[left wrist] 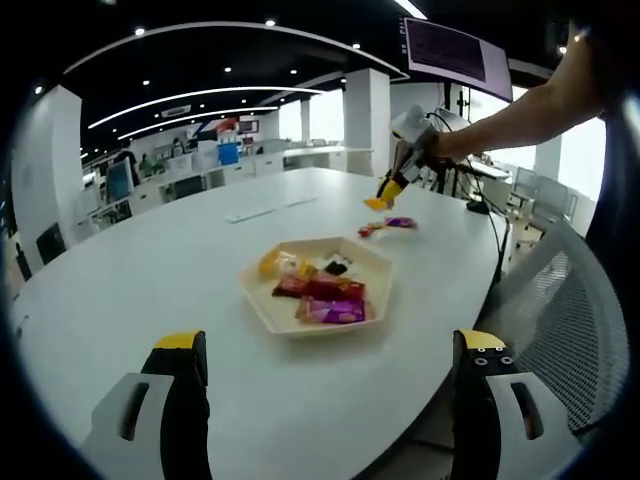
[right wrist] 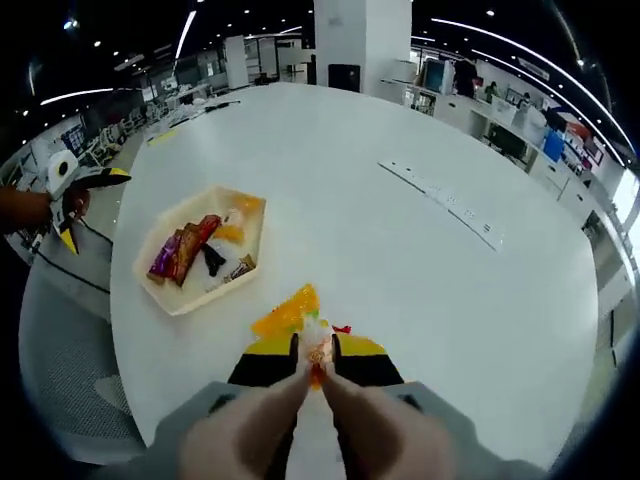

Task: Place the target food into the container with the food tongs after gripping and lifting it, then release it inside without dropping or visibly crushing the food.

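A cream hexagonal tray (left wrist: pixel 262 300) (right wrist: pixel 160 285) sits on the white table (left wrist: pixel 150 270) and holds several wrapped snacks (left wrist: pixel 320 295) (right wrist: pixel 195 250). In the right gripper view, my right gripper (right wrist: pixel 318 352) is shut on beige food tongs (right wrist: pixel 270 410). The tong tips pinch a small orange and white wrapped candy (right wrist: pixel 318 348) just above the table. A yellow packet (right wrist: pixel 287 310) lies right beyond it. My left gripper (left wrist: pixel 328 350) hangs open over the near table edge, short of the tray. The right gripper (left wrist: pixel 400 165) also shows beyond the tray, above loose purple and red packets (left wrist: pixel 390 224).
A grey mesh chair (left wrist: pixel 560 300) (right wrist: pixel 60 330) stands at the table edge beside the tray. Flat white strips (left wrist: pixel 270 208) (right wrist: pixel 440 200) lie further along the table. A person's hand holds the left gripper (right wrist: pixel 75 185) off the table's side. Desks and a pillar stand behind.
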`<state>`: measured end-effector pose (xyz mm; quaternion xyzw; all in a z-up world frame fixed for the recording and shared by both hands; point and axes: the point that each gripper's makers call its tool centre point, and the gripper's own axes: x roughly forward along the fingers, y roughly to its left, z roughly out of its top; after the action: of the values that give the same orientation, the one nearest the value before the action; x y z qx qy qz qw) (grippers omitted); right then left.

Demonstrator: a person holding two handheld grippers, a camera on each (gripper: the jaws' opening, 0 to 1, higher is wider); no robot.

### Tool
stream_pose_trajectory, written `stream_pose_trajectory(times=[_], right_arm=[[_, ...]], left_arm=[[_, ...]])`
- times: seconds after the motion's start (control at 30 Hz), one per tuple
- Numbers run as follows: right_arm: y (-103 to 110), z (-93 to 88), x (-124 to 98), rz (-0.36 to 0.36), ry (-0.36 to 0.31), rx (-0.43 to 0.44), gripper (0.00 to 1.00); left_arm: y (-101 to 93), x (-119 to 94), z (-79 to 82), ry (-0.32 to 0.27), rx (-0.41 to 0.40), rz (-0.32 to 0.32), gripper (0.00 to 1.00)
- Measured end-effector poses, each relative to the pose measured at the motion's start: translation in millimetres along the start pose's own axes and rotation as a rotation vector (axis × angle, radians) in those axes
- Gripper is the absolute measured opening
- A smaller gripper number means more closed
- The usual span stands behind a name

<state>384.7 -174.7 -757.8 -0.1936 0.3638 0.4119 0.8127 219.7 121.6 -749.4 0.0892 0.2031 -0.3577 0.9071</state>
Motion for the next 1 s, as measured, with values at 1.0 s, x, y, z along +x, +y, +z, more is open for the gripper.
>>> stream_pose_trajectory(times=[1.0], right_arm=[[9, 42.2, -28, 0.001, -0.026, -0.039, 0.12]], left_arm=[[-0.3, 2, 1.1, 0.002, 0.012, -0.008, 0.99]])
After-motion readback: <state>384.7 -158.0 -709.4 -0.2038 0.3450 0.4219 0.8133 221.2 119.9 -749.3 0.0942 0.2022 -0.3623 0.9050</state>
